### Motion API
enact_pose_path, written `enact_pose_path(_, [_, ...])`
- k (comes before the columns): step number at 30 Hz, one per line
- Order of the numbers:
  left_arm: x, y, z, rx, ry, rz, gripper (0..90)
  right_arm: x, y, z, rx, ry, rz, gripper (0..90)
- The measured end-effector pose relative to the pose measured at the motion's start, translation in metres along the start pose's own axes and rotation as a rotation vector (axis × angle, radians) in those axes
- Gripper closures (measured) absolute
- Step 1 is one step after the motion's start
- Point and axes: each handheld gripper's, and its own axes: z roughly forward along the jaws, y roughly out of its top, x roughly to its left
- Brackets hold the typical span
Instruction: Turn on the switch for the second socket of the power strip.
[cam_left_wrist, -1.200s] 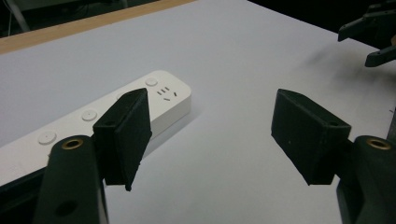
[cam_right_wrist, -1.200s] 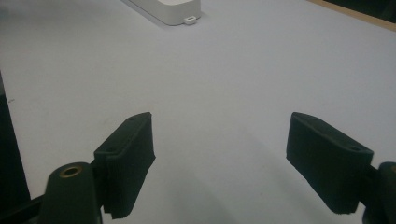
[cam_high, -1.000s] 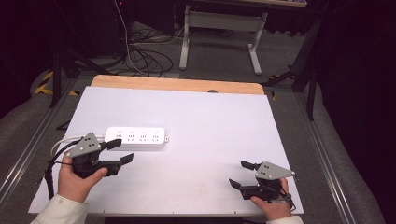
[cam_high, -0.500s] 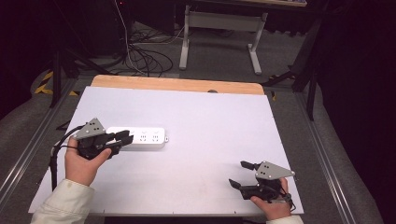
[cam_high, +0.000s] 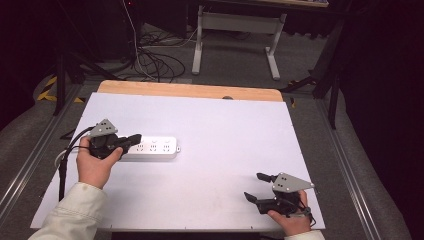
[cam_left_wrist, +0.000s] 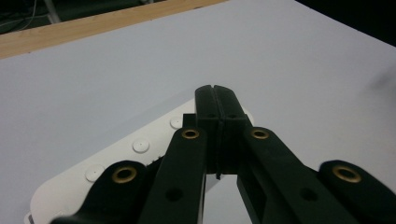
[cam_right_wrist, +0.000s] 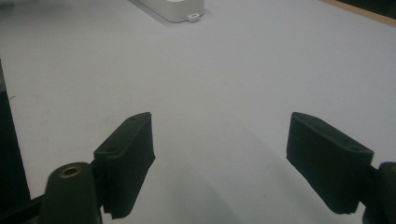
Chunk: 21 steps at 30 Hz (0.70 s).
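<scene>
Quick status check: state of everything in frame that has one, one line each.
left hand-held gripper: shut, jaws pressed together with nothing between them, over the left end of the power strip.
right hand-held gripper: open, jaws wide apart, nothing between them, near the table's front right corner.
power strip: lying flat on the white table, socket face up; nothing plugged into the sockets that show.

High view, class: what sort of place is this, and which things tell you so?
Probably a lab or workshop set up for recording. A white-topped table stands on grey carpet, loose cables trail over the floor behind it, and a metal-legged bench stands beyond. A power strip lies on the table.
</scene>
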Motion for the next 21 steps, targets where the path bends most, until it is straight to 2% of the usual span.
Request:
enact_pose_path(8, [0.008, -0.002, 0.014, 0.003, 0.033, -0.014, 89.7, 0.0, 0.0, 0.0, 0.0, 0.004, -0.001, 23.5])
enact_pose_path(9, [0.009, -0.002, 0.017, 0.011, 0.048, -0.008, 89.7, 0.0, 0.0, 0.0, 0.001, 0.004, -0.002, 23.5])
enact_pose_path(12, [0.011, -0.002, 0.02, 0.018, 0.055, -0.015, 89.7, 0.0, 0.0, 0.0, 0.004, 0.005, -0.004, 23.5])
enact_pose_path(18, [0.018, -0.005, 0.029, 0.047, 0.099, -0.018, 89.6, 0.0, 0.0, 0.0, 0.002, 0.005, -0.003, 23.5])
enact_pose_path(19, [0.02, -0.007, 0.032, 0.054, 0.121, -0.013, 89.6, 0.0, 0.0, 0.0, 0.002, 0.005, -0.003, 23.5])
enact_pose_path(21, [0.021, -0.007, 0.034, 0.056, 0.123, -0.02, 89.6, 0.0, 0.0, 0.001, 0.002, 0.006, -0.002, 23.5])
